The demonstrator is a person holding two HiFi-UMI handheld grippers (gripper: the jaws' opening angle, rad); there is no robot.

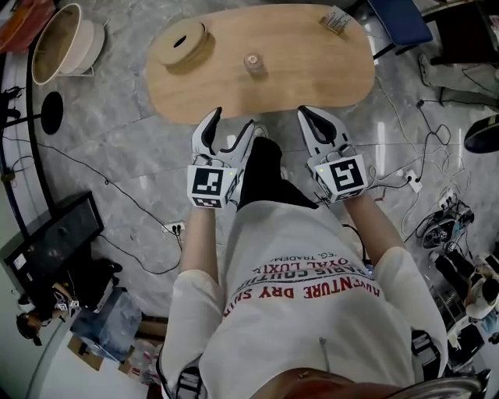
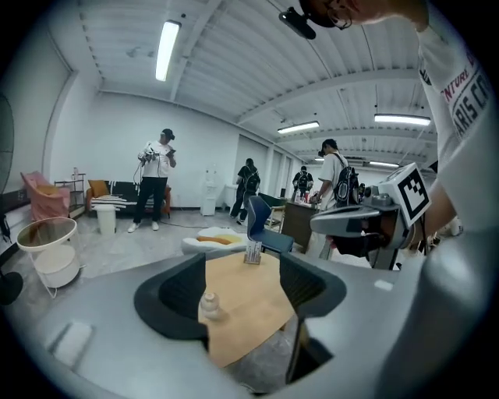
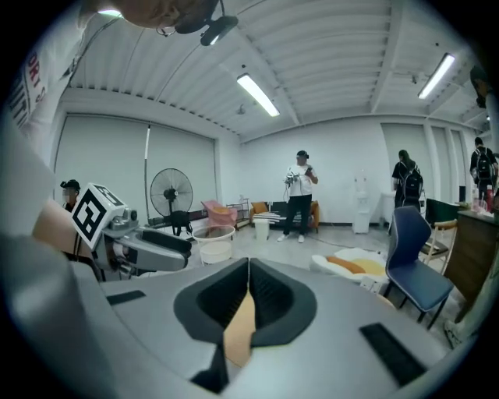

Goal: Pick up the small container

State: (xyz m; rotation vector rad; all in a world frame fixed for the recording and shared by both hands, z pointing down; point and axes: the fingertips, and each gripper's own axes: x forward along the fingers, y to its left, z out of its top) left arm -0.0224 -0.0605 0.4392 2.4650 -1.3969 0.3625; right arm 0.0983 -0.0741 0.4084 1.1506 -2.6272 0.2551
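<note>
Left gripper hovers short of small container, fingers spread empty; right gripper alongside, fingers clenched.

The dark blue chair is cut off by the head view's top edge. The small pale capped container is too small to show its contents.
</note>
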